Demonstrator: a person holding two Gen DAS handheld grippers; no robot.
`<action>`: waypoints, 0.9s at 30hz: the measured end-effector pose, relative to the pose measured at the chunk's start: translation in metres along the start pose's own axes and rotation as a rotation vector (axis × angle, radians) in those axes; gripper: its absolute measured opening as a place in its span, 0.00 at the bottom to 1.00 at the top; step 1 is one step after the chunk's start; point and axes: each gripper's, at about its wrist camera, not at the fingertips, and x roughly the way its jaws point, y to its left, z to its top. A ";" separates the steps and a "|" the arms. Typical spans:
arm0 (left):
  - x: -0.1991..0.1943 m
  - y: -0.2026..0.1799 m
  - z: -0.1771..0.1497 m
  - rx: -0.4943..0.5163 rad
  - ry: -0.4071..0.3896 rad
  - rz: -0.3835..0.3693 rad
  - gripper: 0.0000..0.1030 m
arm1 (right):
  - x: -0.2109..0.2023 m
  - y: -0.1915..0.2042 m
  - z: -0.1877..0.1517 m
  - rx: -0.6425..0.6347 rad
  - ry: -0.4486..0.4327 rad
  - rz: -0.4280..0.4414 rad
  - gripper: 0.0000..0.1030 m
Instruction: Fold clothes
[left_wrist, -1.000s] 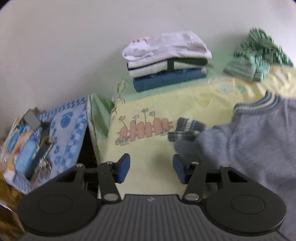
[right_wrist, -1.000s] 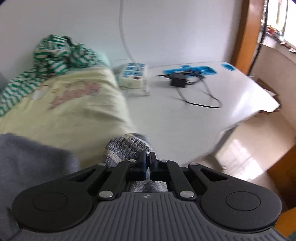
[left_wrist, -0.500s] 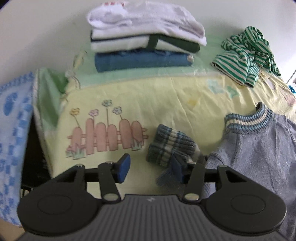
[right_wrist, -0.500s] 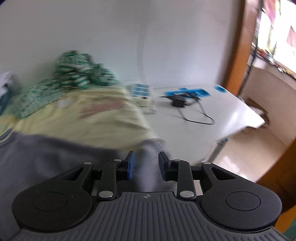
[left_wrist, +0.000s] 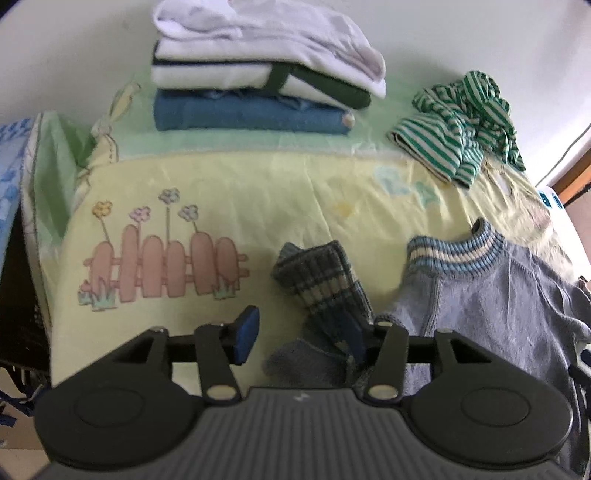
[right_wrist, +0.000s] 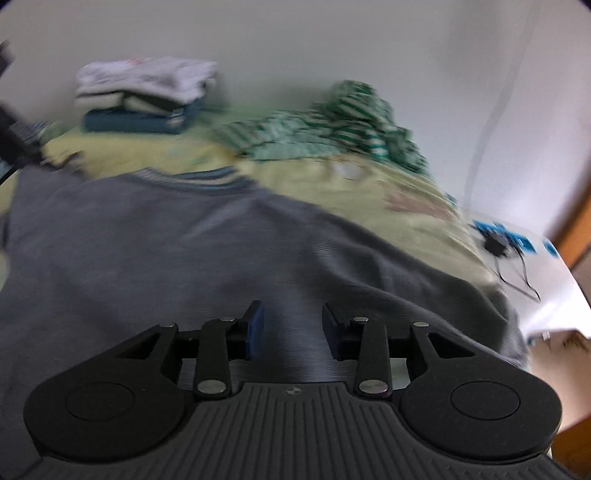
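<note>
1. The left gripper (left_wrist: 301, 334) is hovering low over the near edge of the yellow blanket (left_wrist: 258, 192), pointing toward the far edge, where a stack of folded clothes (left_wrist: 258, 77) is sitting.
2. The right gripper (right_wrist: 291, 328) is hanging over the body of the grey-blue sweater (right_wrist: 184, 240), aimed toward its striped collar (right_wrist: 192, 177).
3. The right wrist view is smearing with motion blur, so the green striped garment (right_wrist: 332, 125) and the cable (right_wrist: 517, 273) on the white table (right_wrist: 546, 295) at the right are looking soft. In the left wrist view the sweater (left_wrist: 498, 295) is running off the right edge of the frame, and its lower part is hiding behind the gripper body.
4. The left gripper's jaws are standing wide apart. The striped cuff (left_wrist: 321, 284) of the sweater's sleeve is lying between them, nearer the right finger; whether that finger is touching the knit is hard to tell.
5. The right gripper's jaws are also standing apart, holding nothing, with sweater fabric showing in the gap below them.
6. The sweater is lying spread on the blanket toward its near right corner, collar pointing to the far edge, with the green striped garment (left_wrist: 461, 125) crumpled near the far right corner.
</note>
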 end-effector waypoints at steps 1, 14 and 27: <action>-0.002 0.000 -0.001 -0.007 -0.008 -0.009 0.52 | -0.001 0.007 0.001 -0.011 -0.005 0.019 0.36; -0.024 -0.010 -0.041 0.056 -0.081 0.077 0.42 | 0.026 0.073 0.090 0.083 -0.022 0.420 0.35; -0.046 -0.031 -0.071 0.089 -0.185 0.146 0.03 | 0.102 0.180 0.153 0.062 0.138 0.635 0.42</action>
